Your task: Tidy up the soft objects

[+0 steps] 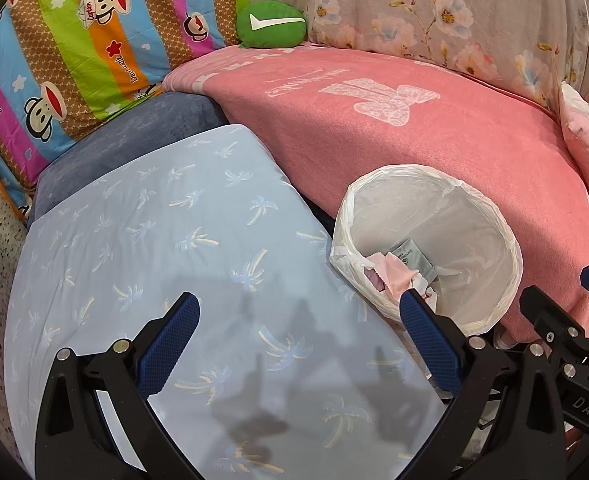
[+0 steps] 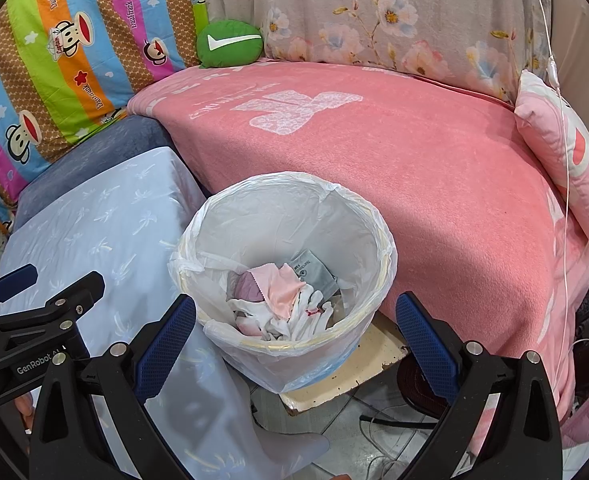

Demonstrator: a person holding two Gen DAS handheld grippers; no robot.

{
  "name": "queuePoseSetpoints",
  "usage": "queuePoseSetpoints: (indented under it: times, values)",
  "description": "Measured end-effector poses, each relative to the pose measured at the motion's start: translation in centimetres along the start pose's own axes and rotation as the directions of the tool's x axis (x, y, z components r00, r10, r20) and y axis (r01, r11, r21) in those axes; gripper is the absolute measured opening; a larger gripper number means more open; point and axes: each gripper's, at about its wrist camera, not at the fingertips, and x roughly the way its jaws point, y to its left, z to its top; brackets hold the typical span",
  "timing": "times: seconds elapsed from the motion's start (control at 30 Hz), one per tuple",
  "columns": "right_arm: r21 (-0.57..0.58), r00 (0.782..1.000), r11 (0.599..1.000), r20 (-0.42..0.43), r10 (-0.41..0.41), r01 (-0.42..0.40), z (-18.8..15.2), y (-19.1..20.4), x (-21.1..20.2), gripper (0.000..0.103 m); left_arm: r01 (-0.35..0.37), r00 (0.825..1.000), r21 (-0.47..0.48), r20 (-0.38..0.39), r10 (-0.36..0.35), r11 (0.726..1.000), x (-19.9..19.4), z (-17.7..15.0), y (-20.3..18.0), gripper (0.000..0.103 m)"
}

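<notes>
Left gripper (image 1: 300, 322): wide open, empty, above pale-blue palm-print cloth (image 1: 166, 240).
Right gripper (image 2: 296, 322): wide open, empty.
White-lined round bin (image 2: 230, 216): holds pink cloth (image 2: 280, 290) (among white rags), beside pink blanket (image 2: 414, 160).

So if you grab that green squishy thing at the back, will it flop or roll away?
The green cushion looks plump and rounded, so it would probably squash in the tool rather than flop. It seems light for its size. It sits wedged between the striped quilt and the floral fabric, on the pink blanket, so rolling is unlikely.
</notes>
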Motion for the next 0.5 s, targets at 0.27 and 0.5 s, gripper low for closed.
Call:
queuePoseSetpoints:
  times: [0.27,0.5]
  values:
    - [0.003,1.0,1.0,-0.005,0.0,0.0,-0.1,0.0,0.13,0.098,0.0,1.0,0.005,-0.008,0.0,1.0,0.24,-0.19,0.22,0.096]
    - [0.006,1.0,1.0,-0.013,0.003,-0.003,-0.44,-0.07,0.7,0.098,0.002,1.0,0.01,-0.021,-0.002,1.0,0.74,-0.27,0.68,0.096]
